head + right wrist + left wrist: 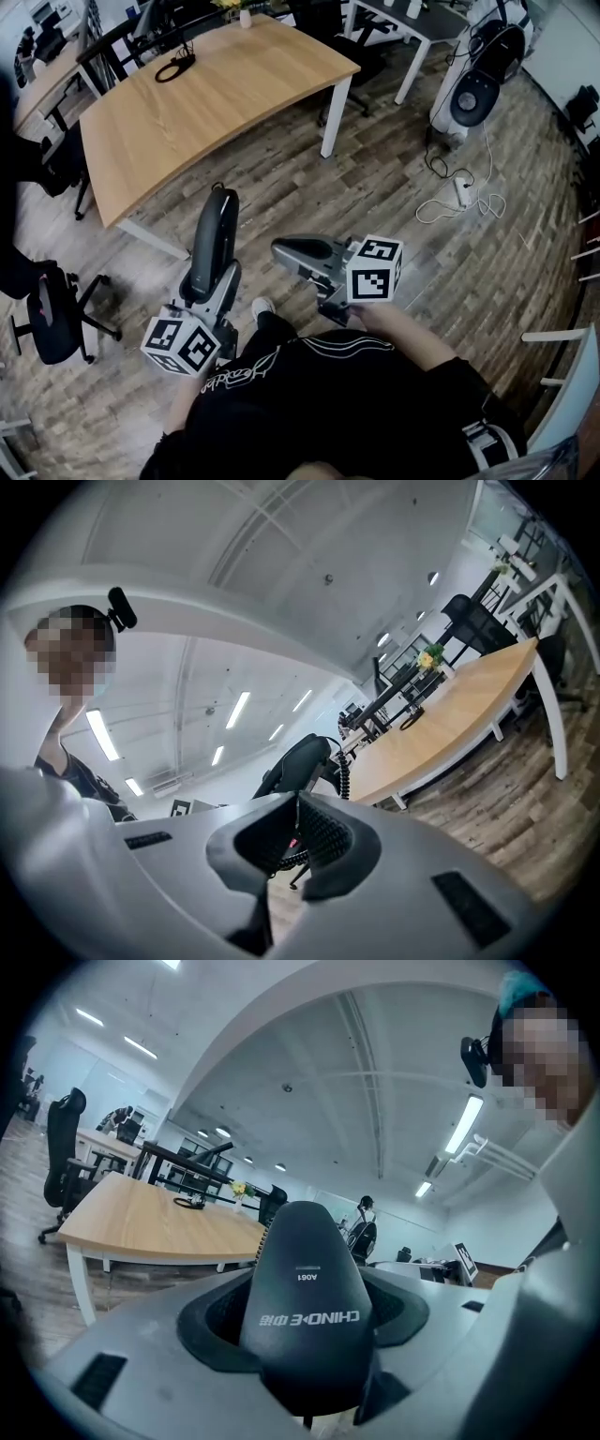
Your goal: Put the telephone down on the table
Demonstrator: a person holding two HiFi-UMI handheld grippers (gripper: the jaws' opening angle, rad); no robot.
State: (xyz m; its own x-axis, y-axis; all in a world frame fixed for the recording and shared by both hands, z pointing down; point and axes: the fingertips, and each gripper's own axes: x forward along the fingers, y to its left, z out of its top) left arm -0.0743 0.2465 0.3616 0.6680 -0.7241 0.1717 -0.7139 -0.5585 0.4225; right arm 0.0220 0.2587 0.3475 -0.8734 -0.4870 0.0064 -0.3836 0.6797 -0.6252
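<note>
The black telephone handset (214, 234) stands upright in the air over the wooden floor, with my left gripper (214, 277) shut on its lower part. In the left gripper view the handset (305, 1307) fills the space between the jaws, white print facing me. A coiled cord (345, 769) hangs beside the handset (295, 761) in the right gripper view. My right gripper (281, 251) points left towards the handset, its fingertips together (298, 803). A bit of cord shows through the gap below them; I cannot tell if it is pinched. The wooden table (187, 103) lies ahead.
A black looped cable (175, 67) and a small vase (246, 17) sit at the table's far side. A black office chair (52, 314) stands at the left. A white power strip with cable (462, 192) lies on the floor at the right.
</note>
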